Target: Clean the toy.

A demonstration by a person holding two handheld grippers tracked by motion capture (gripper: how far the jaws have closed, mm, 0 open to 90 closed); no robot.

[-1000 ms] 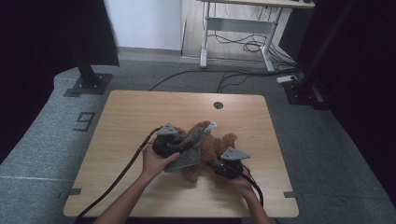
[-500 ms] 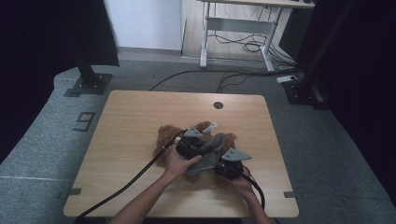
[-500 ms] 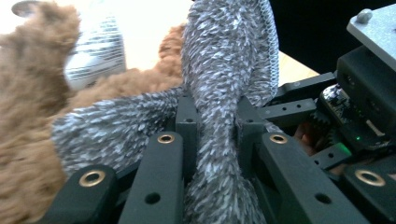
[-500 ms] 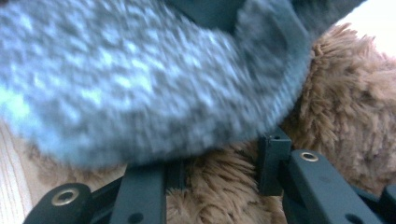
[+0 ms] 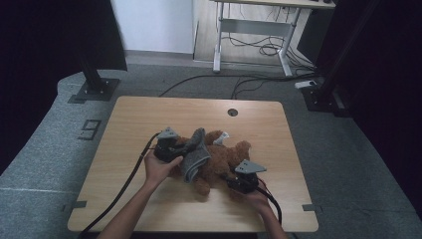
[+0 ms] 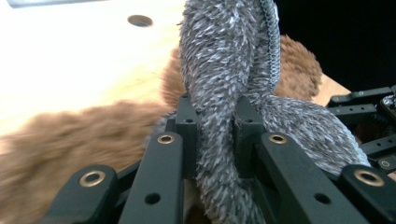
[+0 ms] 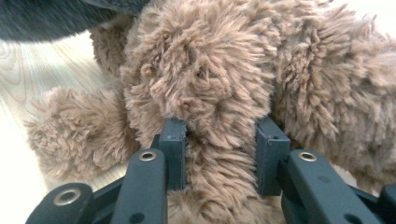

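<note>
Since the earlier frames, your left gripper has swung back leftward, dragging the grey cloth — pinched between its 2 jaws — across the teddy bear. Your right gripper stays clamped on a furry brown limb; the bear lies mid-table.

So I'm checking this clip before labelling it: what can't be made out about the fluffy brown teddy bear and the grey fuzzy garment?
- Brown plush teddy bear: face hidden in the high view by the grey fuzzy garment.
- White tag by the bear: too small to read, high view.
- Garment's shape: cut off by the frame edges in the left gripper view, bunched in the left gripper.
- Which limb the right gripper clamps: fur too close to tell.
</note>
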